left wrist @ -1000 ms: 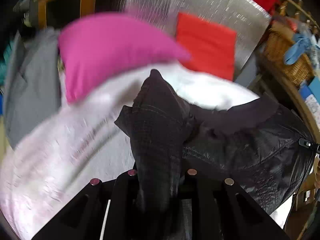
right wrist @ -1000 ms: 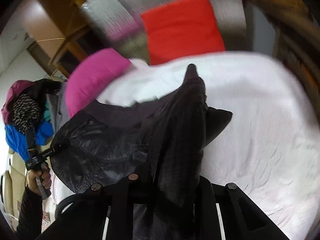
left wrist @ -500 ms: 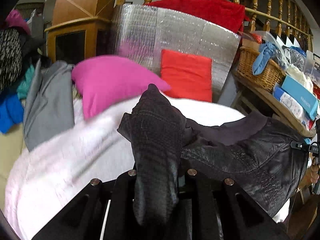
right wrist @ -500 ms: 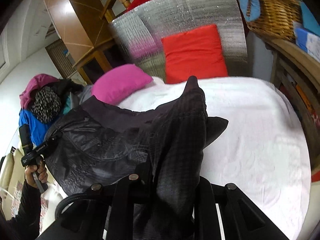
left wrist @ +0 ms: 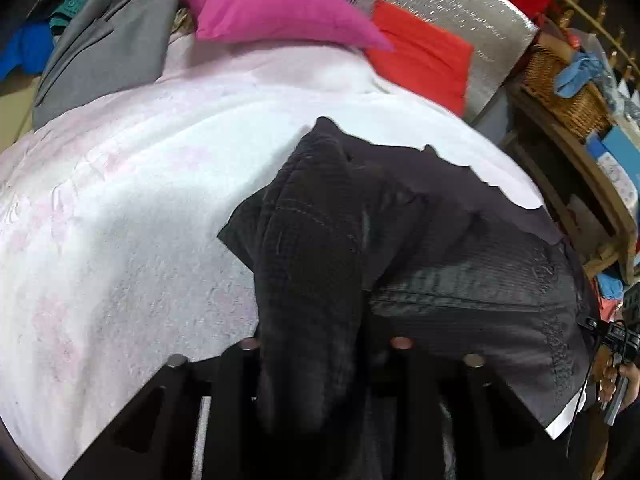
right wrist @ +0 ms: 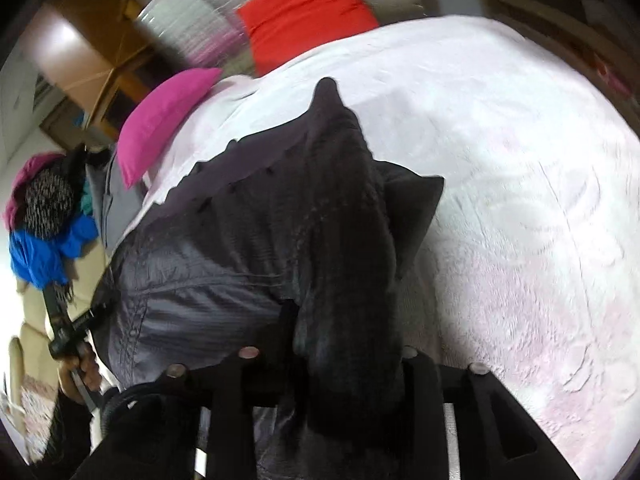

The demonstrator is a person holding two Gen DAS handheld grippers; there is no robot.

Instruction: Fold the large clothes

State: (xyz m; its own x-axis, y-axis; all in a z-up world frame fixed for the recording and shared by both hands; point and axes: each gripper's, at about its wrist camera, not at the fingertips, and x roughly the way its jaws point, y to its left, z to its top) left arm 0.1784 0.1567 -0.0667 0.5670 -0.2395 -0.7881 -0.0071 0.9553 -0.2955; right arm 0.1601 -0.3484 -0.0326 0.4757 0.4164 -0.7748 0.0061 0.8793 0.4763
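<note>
Black jacket (left wrist: 460,280) spread over the near part of the bed (left wrist: 120,220), across the white-pink cover. A bunched corner of it runs up between the fingers of each gripper.

Left gripper (left wrist: 320,360): jaws opening. A thick fold of dark fabric lies between them and stands up toward the bed's middle. Fabric hides the pads, so I cannot tell whether they press on it.

Right gripper (right wrist: 332,364): jaws opening likewise. A second bunched fold fills the gap and points toward the head of the bed. Pad contact cannot be read here either.

In the right wrist view the jacket's shiny body drapes toward the bed's left edge, where the hand (right wrist: 80,372) on the other gripper's handle shows. In the left wrist view the garment reaches toward the right edge, with a hand (left wrist: 624,376) at the frame margin.

At the head of the bed: magenta pillow (left wrist: 280,12) and red cushion (left wrist: 424,60), against a silver quilted panel (left wrist: 460,0). Grey garment (left wrist: 108,52) lies at the far left corner. Wicker basket (left wrist: 568,88) stands off the right side. Both views are motion-blurred.
</note>
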